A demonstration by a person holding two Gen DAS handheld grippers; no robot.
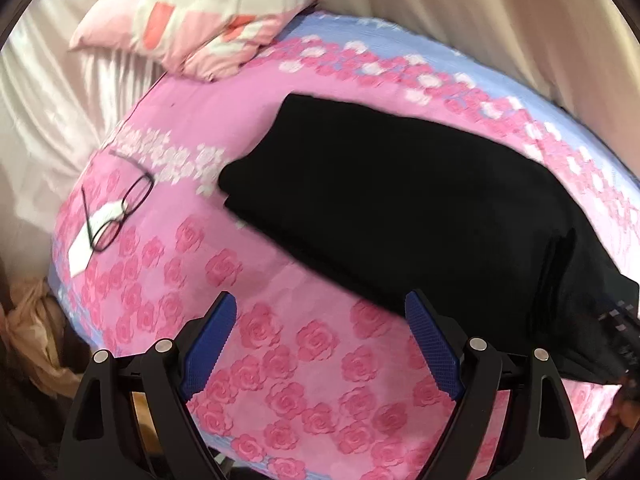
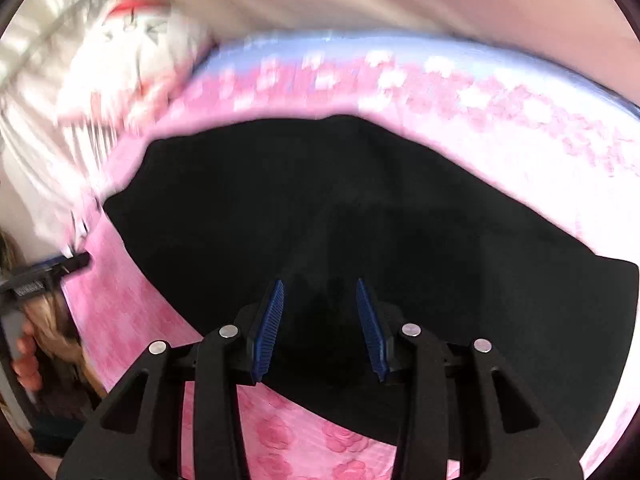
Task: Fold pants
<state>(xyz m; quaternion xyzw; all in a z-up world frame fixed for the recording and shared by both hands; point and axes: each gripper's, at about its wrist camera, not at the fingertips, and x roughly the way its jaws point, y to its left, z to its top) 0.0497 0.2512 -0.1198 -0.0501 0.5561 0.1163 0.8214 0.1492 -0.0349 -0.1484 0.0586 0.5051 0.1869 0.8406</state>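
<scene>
On the rose bedspread (image 1: 288,336), black pants (image 1: 400,216) seemingly folded, creases lost in darkness

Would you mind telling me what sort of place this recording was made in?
Most likely a bedroom. The black pants lie on a bed covered by a pink rose-print bedsheet, a pink and white pillow sits at its far end, and a pair of eyeglasses rests on the sheet.

Black pants (image 1: 392,208) on a pink bedspread (image 1: 304,356) printed with darker pink roses, pale blue along the far edge. White, pink and red pillow (image 1: 200,16) far left. Dark-rimmed glasses (image 1: 116,208). Blue gripper pads (image 2: 272,328).
</scene>
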